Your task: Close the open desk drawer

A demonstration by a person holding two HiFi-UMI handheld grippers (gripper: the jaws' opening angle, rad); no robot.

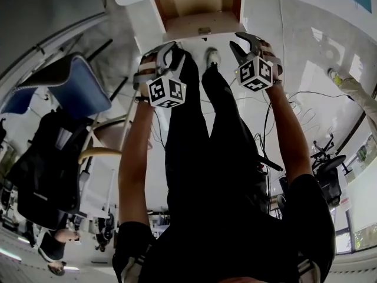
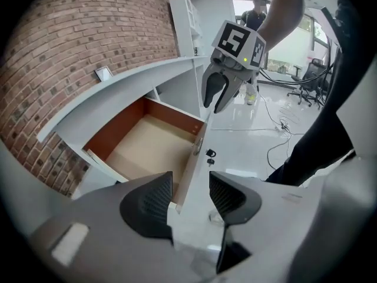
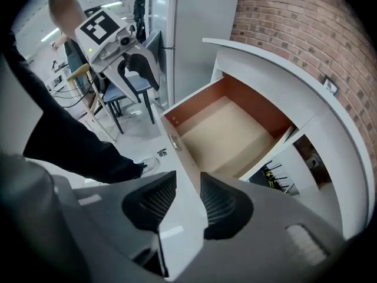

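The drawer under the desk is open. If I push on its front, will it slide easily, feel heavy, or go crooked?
The drawer looks empty, so it probably feels light. Its walls look like rigid board, so it should stay stiff. A push at one end of the wide front might skew it.

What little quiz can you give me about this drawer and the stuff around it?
1. True or false: the drawer is pushed all the way shut.
2. What lies inside the drawer? A) books B) nothing C) a cup
3. Fill in: the wall behind the drawer is built of red ____.
Key: 1 false. 2 B. 3 bricks.
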